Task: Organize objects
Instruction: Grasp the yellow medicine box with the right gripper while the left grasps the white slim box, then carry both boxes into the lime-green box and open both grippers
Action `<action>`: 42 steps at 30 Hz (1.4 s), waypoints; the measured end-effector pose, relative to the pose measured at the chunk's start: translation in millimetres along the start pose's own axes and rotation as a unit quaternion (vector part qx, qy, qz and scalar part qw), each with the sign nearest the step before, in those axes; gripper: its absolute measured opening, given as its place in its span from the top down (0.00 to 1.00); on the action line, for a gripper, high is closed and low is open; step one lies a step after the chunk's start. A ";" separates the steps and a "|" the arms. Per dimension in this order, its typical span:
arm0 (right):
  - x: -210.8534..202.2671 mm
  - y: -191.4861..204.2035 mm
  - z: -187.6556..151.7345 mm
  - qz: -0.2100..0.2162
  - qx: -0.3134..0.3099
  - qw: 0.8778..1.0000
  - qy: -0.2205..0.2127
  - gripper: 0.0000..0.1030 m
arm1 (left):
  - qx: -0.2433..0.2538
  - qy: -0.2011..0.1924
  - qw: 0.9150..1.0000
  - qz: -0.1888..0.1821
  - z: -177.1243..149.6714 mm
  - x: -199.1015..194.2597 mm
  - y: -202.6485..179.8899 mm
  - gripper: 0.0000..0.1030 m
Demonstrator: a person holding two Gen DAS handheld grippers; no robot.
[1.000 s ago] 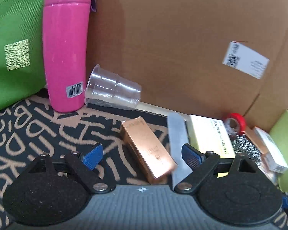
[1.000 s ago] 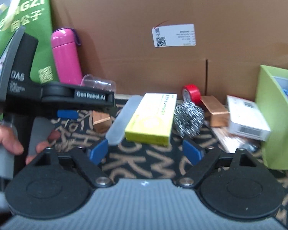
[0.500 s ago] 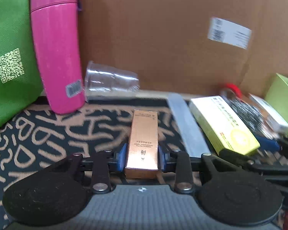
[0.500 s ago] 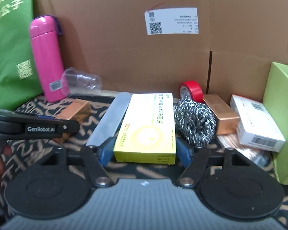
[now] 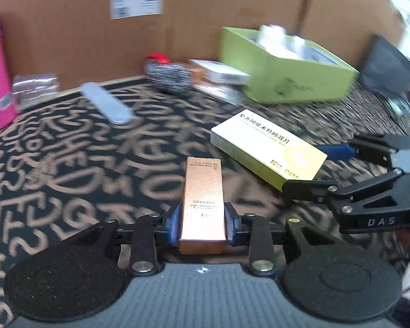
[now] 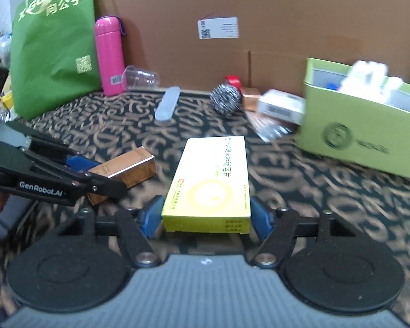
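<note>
My left gripper (image 5: pixel 202 225) is shut on a copper-coloured box (image 5: pixel 203 191), its blue pads pressing both long sides; the same copper-coloured box (image 6: pixel 123 170) shows at the left of the right wrist view. My right gripper (image 6: pixel 206 216) is shut on a flat yellow box (image 6: pixel 213 180), also seen as the yellow box (image 5: pixel 265 150) in the left wrist view. Both boxes are held above the patterned cloth (image 5: pixel 68 164). A light green open box (image 6: pixel 369 125) holding several items stands at the right.
Along the cardboard wall (image 6: pixel 259 13) lie a pink bottle (image 6: pixel 109 54), a tipped clear cup (image 6: pixel 140 78), a pale flat case (image 6: pixel 168 106), a steel scourer (image 6: pixel 225 98), red tape (image 6: pixel 232 80), another copper box (image 6: pixel 250 98) and a white carton (image 6: pixel 281 106). A green bag (image 6: pixel 54 41) stands left.
Both grippers closed on their boxes, the left on the copper one and the right on the yellow one. Both then drew back from the wall, carrying the boxes away from the clutter.
</note>
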State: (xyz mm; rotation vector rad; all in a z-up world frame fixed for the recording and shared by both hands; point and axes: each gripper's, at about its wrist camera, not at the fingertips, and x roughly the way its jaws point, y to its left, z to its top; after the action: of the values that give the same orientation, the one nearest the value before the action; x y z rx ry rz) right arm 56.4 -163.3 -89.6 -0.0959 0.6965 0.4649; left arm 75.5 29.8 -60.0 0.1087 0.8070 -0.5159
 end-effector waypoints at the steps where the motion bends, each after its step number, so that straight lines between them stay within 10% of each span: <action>1: -9.2 -1.8 -6.0 -0.004 0.001 1.000 0.002 0.34 | 0.011 0.001 1.000 0.002 -2.3 -0.1 -7.6 0.67; 8: -25.7 -8.5 -15.8 -0.032 -0.006 0.999 -0.001 0.31 | 0.041 -0.014 0.997 0.061 5.6 11.8 -32.2 0.43; 12: -15.1 -10.3 -10.5 -0.023 -0.005 1.000 -0.001 0.28 | 0.012 0.000 0.999 0.035 10.1 14.8 -30.3 0.59; 30: 18.1 -19.0 -1.6 -0.008 0.010 1.000 0.025 0.28 | 0.026 -0.012 0.998 0.059 11.4 23.1 -33.4 0.54; 34: 16.6 -14.3 -6.8 -0.017 -0.010 1.000 0.013 0.35 | 0.029 -0.010 0.998 0.056 14.3 23.3 -39.0 0.68; 42: -16.8 -40.1 -7.2 -0.031 0.020 0.999 -0.033 0.35 | 0.005 -0.029 1.000 0.008 38.0 15.4 -53.1 0.68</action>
State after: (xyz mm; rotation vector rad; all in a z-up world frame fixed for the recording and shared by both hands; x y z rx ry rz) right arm 58.5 -207.2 -87.1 -0.0633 0.6368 0.3936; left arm 84.0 -33.4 -39.3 0.1081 0.7471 -0.5055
